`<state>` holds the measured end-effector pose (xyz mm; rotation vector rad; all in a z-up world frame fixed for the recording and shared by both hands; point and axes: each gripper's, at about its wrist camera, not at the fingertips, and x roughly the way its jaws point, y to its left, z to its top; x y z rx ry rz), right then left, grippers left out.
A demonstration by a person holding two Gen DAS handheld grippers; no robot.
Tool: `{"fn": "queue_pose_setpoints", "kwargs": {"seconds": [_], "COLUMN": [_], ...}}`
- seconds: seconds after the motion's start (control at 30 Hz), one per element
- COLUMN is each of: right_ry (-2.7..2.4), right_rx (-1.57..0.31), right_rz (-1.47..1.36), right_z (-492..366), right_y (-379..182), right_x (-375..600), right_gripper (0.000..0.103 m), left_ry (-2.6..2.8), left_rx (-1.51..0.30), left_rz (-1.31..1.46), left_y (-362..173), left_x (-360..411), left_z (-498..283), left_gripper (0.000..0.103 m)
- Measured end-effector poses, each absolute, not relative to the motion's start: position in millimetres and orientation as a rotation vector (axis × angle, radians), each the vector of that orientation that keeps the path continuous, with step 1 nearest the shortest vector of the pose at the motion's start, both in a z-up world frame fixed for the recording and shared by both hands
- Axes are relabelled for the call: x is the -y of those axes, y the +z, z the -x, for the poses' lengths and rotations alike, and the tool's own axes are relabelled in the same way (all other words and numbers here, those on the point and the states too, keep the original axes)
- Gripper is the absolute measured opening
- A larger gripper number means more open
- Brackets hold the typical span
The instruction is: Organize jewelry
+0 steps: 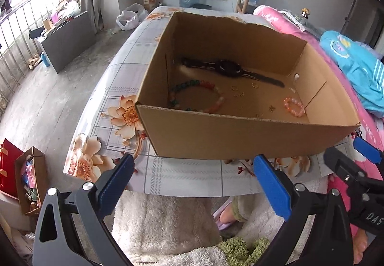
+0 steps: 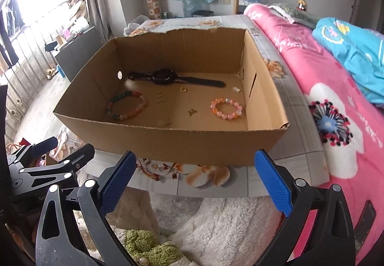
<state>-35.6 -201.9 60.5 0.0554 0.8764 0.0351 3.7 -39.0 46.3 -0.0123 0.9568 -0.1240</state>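
- Jewelry lies loose on the floor of the open cardboard box (image 2: pixel 168 143) ahead of us, none of it between our jaws.
- Our left gripper (image 1: pixel 192 184) is spread wide and empty, short of the box's near wall.
- Our right gripper (image 2: pixel 194 182) is likewise parted and empty, hanging over the near edge of the flowered table (image 2: pixel 297 146), with the left gripper just beside it.
- Beyond the near wall we see a multicoloured bead bracelet (image 2: pixel 127 105) ahead-left and a pink bead bracelet (image 2: pixel 226 108) ahead-right, well apart.
- Between them lie a small butterfly charm (image 2: pixel 192 112) and gold rings (image 2: pixel 160 94).
- Farther in, near the back wall, a black wristwatch (image 2: pixel 165 77) lies flat with its strap stretched out.
- Right of the box we see a pink quilt (image 2: pixel 324 88).
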Motion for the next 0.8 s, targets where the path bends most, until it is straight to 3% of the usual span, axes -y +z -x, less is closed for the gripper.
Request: {"fn": "queue_pose_setpoints", "kwargs": {"seconds": [0.8], "right_ry": [0.023], "right_rx": [-0.919], "right_rz": [-0.067], "right_z": [28.2], "right_y": [51.3], "right_x": [200.2], "right_gripper": [0.095], "left_ry": [-0.107], "left_rx": [-0.979], "left_rz": [-0.032], "left_y": [44.2], "left_x": [46.9], "left_z": [-8.1], "left_gripper": [0.097]}}
